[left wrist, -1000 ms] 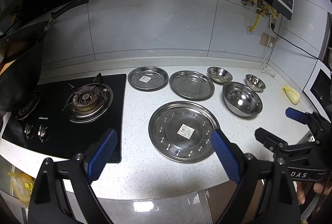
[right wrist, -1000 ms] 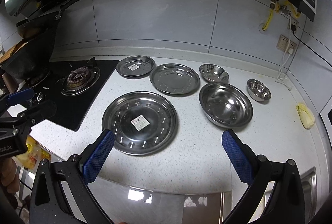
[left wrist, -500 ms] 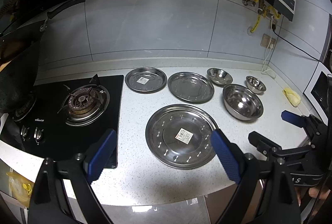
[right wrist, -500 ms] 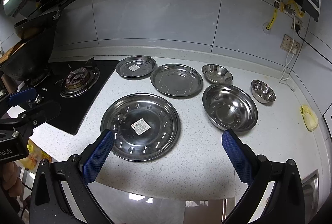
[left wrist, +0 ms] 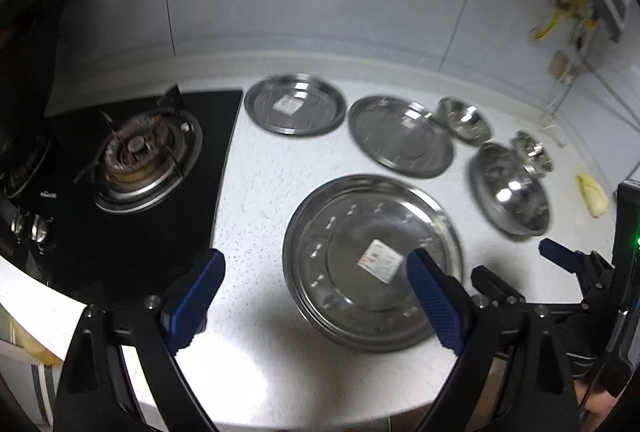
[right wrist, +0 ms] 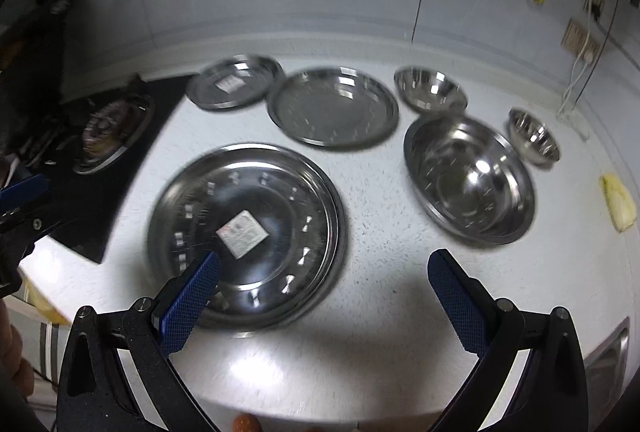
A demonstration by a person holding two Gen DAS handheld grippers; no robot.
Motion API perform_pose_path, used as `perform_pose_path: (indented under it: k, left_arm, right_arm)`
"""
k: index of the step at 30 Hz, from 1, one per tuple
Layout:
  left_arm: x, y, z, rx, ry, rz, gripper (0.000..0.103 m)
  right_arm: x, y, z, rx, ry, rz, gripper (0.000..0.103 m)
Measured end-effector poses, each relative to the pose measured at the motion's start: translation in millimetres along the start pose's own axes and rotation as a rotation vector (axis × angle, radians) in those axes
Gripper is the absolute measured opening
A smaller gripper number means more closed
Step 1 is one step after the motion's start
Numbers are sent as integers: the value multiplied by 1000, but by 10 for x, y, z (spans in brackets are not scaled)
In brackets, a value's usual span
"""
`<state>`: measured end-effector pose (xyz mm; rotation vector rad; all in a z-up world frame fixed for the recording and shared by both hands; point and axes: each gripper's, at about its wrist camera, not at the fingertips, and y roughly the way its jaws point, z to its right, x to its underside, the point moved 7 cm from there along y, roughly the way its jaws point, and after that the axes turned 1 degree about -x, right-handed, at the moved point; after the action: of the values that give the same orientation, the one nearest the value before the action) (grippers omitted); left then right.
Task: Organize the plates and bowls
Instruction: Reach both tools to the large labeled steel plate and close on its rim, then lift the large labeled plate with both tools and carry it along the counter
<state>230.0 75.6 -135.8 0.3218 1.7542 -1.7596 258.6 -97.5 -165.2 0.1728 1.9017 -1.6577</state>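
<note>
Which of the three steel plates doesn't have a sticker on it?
The middle-sized plate in the back row, between the small stickered plate and a bowl. The large front plate also carries a white sticker.

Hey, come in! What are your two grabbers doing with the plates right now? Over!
Left gripper open, empty. Right gripper open, empty. Big plate flat on counter, untouched. Nothing blocking.

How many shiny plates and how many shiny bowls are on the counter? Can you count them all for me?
Plates: 3, the large plate, the medium plate and the small plate.
Bowls: 3, the large bowl, the back bowl and the smallest bowl.
Total: 6
</note>
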Motion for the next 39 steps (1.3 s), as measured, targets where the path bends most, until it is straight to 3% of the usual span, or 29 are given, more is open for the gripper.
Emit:
perform_pose_path:
  k: [7,14,19,21,25,27,29,31,33,39]
  left_arm:
    - [136,873,-98,-60,-57,-171,92]
    - [238,1207,-124,-78,-76,-248,92]
    - [271,1325,-150,-66,-120,-295,92]
    - [283,1348,-193,-61,-146,-302,92]
    - [260,1377,-176,-61,-126,-284,91]
    - [257,1374,-147,-53,-112,-281,90]
    - [219,1393,-108,-53,-92,-272,79]
    - [178,1370,-52,-51,-83,-260,50]
    - [174,1375,-98,-110,-100,-270,36]
    - [175,1352,-175,-135,-116,-270,22]
  right_arm:
    - [22,641,30,-13,8,-122,102]
    - [65,844,102,-41,17,-163,101]
    - [50,936,175,-67,45,-191,73]
    - [25,939,179,-70,35,-188,67]
    - [-5,925,124,-75,-29,-167,35]
    - [-14,919,113,-86,-47,-167,31]
    - [-20,912,101,-100,-58,-167,24]
    - [-27,903,119,-119,-58,-163,17]
    - [-48,910,147,-130,-49,-161,16]
    - [-52,896,162,-139,-64,-165,15]
